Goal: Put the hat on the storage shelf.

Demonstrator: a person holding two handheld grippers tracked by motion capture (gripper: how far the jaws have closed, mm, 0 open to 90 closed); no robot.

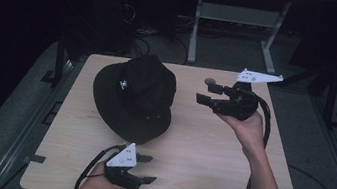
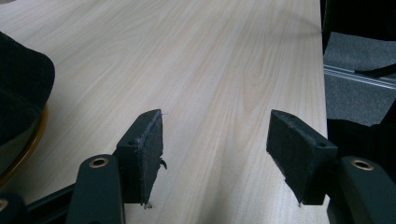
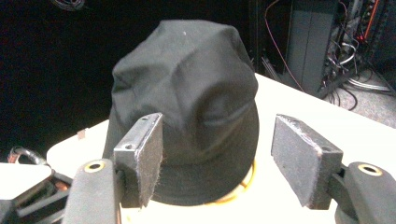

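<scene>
A black hat [image 1: 134, 97] with a wide brim sits on the wooden table [image 1: 208, 151], toward its far left corner, with a small white mark on the crown. The left gripper [image 1: 145, 168] hovers near the table's front edge, just in front of the hat's brim, jaws spread wide and holding nothing. The right gripper [image 1: 206, 91] is raised toward the far right corner, pointing at the hat, its jaws likewise wide apart and empty.

Black hat [image 1: 134, 97] blocks table's [image 1: 208, 156] left-centre; bare wood btwn hat & right edge, plus near strip, passable
</scene>
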